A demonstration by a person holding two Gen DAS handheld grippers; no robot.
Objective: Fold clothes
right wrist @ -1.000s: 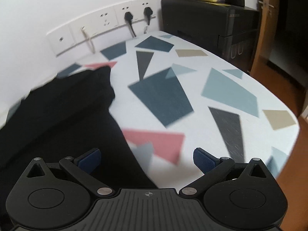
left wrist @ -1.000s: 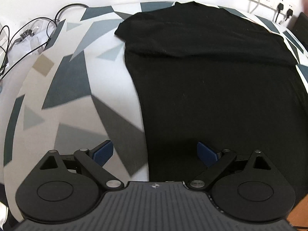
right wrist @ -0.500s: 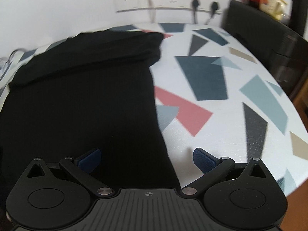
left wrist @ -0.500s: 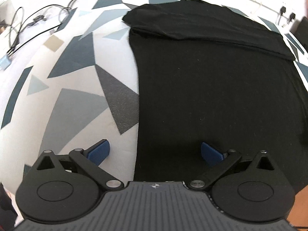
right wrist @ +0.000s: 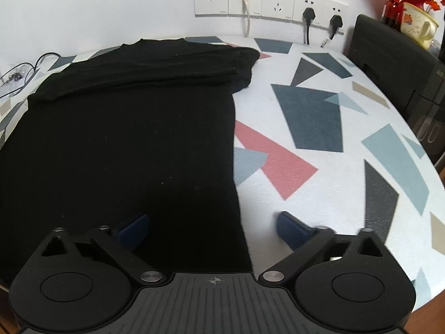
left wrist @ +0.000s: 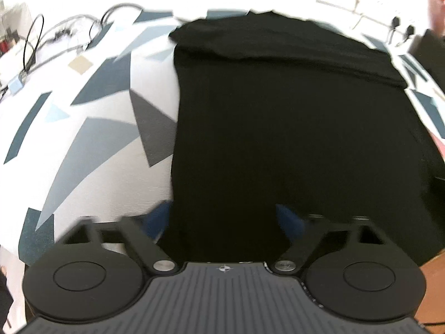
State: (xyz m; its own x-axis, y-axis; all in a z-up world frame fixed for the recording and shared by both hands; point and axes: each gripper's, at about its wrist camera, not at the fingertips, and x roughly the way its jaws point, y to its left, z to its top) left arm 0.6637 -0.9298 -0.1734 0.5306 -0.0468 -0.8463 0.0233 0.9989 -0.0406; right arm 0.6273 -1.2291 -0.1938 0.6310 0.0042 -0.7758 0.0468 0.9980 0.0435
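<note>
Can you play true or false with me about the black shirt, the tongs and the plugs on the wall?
1. The black shirt lies on a cloth with colored shapes. True.
2. The right tongs are shut tight on the shirt. False: they are open, with the shirt's side edge running between the two blue pads.
3. The far end of the shirt is folded over itself. True: a doubled band runs across near the wall.
4. All the wall sockets are empty. False: two black plugs and a white cable are plugged in.
5. The left tongs are open too. True.
6. A cream mug sits on the shirt. False: it stands on the dark cabinet beside the table.
</note>
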